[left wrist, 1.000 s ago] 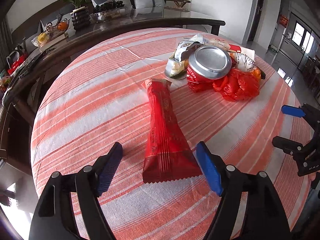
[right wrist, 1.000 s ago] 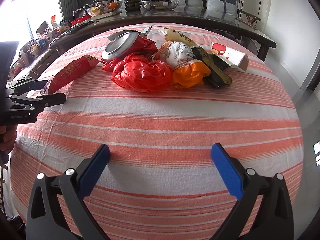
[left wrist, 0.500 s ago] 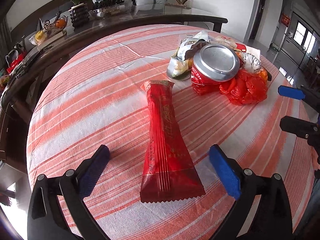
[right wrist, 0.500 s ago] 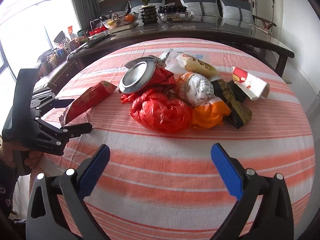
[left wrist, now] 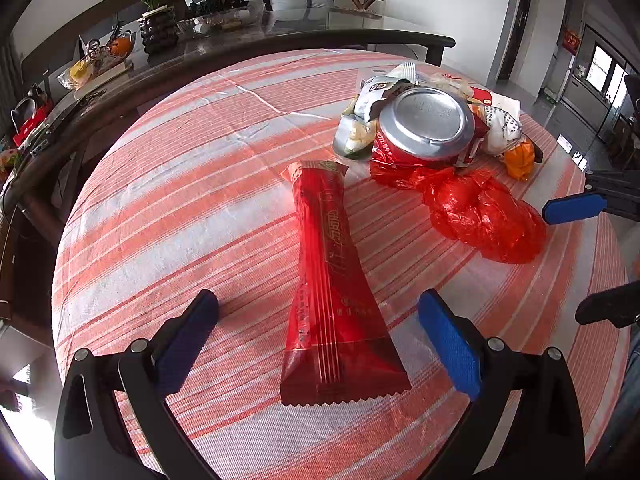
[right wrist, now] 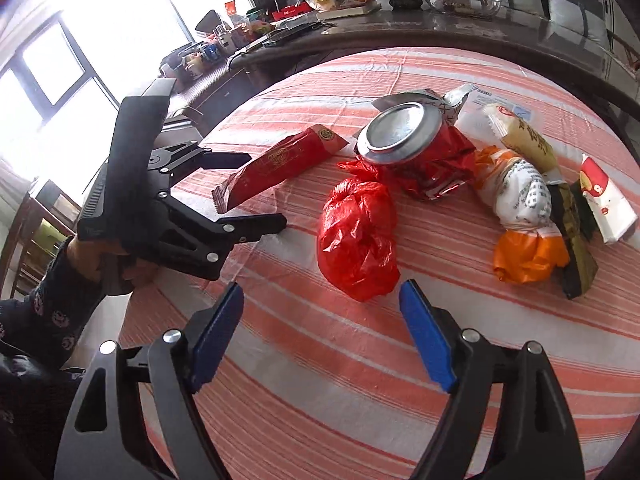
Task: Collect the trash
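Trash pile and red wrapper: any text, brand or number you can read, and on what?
Nothing reads clearly enough to quote.
Red wrapper: gold characters along its length, blurred.
Can: white lettering on its crushed red side, unreadable.
White bundle: dark print, too small.
Yellow packet: dark characters, blurred.
White carton: red logo, no legible words.

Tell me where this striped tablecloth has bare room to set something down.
Free: the wide cloth left of the long red snack wrapper, out to the dark table rim, and the near strip below the crumpled red plastic bag. Crowded: around the crushed red can and orange bag.
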The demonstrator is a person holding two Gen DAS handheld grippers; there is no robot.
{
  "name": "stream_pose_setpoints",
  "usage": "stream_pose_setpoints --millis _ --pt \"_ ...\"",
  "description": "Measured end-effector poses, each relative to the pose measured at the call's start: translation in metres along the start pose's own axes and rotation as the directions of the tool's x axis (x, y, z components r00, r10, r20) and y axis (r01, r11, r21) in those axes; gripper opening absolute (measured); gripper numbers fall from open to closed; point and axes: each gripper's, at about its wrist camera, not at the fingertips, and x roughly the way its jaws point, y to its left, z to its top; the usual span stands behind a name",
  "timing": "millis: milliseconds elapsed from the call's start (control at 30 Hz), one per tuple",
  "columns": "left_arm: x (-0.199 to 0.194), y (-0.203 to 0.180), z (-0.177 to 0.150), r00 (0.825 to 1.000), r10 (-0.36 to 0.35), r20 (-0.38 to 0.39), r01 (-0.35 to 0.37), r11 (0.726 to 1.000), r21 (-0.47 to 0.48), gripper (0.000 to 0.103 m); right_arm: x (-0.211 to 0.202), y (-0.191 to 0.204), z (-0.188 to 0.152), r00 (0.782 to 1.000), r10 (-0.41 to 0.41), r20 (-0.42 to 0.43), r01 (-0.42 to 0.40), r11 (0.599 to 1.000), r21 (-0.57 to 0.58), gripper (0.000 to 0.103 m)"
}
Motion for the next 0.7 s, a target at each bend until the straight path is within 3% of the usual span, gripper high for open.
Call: stream_pose_setpoints --millis 100,267,333,367,400,600,700 --pt "0.000 0.000 0.000 1.000 0.000 0.000 0.000 1.000 0.000 0.098 0.016 -0.001 0.011 0.993 -0.115 -0.008 0.115 0.993 -0.011 0.081" --pt "0.000 0.000 0.000 1.000 0.000 0.000 0.000 1.000 0.000 0.098 0.053 0.000 0.024 0.981 -0.189 -0.031 0.187 0.981 -0.049 0.080" --pt "0.000 0.000 0.000 1.000 0.000 0.000 0.000 1.000 0.000 0.098 0.052 0.003 0.025 0.983 -0.183 -0.011 0.183 0.983 -0.022 0.065" --pt "0.000 0.000 0.000 1.000 0.000 0.000 0.000 1.000 0.000 0.098 0.049 0.004 0.024 0.984 -0.176 -0.005 0.176 0.984 -0.008 0.051" --pt "0.000 0.000 0.000 1.000 0.000 0.000 0.000 1.000 0.000 0.098 0.046 0.006 0.020 0.983 -0.182 -0.001 0.182 0.983 -0.003 0.044" --pt "0.000 0.000 0.000 1.000 0.000 0.000 0.000 1.000 0.000 0.098 0.021 0.011 -0.025 0.977 -0.210 0.025 0.209 0.977 0.033 0.043" --pt "0.000 0.000 0.000 1.000 0.001 0.000 -0.001 1.000 0.000 0.098 0.009 0.014 -0.044 0.946 -0.321 0.047 0.318 0.946 0.061 0.043"
